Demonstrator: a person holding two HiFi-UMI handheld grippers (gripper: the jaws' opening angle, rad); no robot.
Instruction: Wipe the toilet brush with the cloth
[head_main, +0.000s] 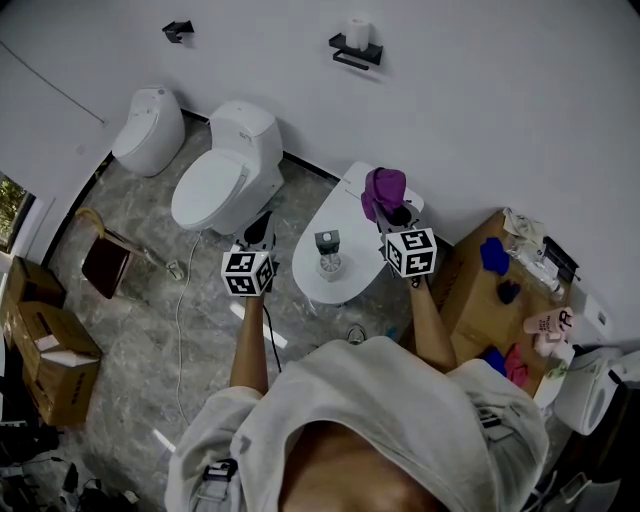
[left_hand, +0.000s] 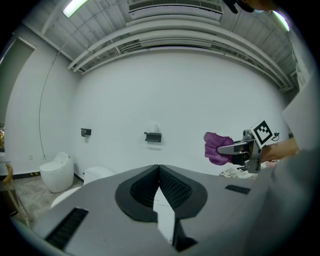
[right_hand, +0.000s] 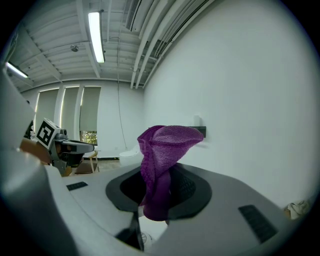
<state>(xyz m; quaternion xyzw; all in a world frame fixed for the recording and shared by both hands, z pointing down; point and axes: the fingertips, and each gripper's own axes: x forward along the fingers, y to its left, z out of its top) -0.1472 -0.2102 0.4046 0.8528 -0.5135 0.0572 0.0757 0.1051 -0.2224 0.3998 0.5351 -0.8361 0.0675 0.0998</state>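
Right gripper (right_hand: 159, 192): jaws clamped on the purple cloth (right_hand: 162, 147), which stands up out of them in a bunched fold. In the head view this gripper (head_main: 391, 212) is over the rear end of the nearest toilet, close to the wall.
Left gripper (left_hand: 159, 169): jaws pressed together at the tips, nothing between them. In the head view it (head_main: 262, 229) hangs over the floor in the gap between the middle toilet and the nearest one.
Cloth: seen from above as a purple bundle (head_main: 382, 188) over the back edge of the nearest toilet; from the left gripper view it (left_hand: 217, 147) is at the tip of the right gripper, in front of the white wall.
Toilet brush (head_main: 329, 262): looks to be standing upright in a round holder on the nearest toilet's lid, towards its front edge, seen end-on from above. It lies between the two grippers and touches neither.
Nearest toilet (head_main: 345, 205): white, lid down, rear against the wall.
Middle toilet (head_main: 222, 172): white, lid closed, just left of the left gripper.
Far toilet (head_main: 148, 128): smaller, at the left end of the wall.
Paper holder (head_main: 356, 45): dark bracket on the wall with a white roll on it.
Cardboard boxes (head_main: 45, 340): on the floor at the left edge.
Person: arms stretched forward, light top filling the lower part of the head view.
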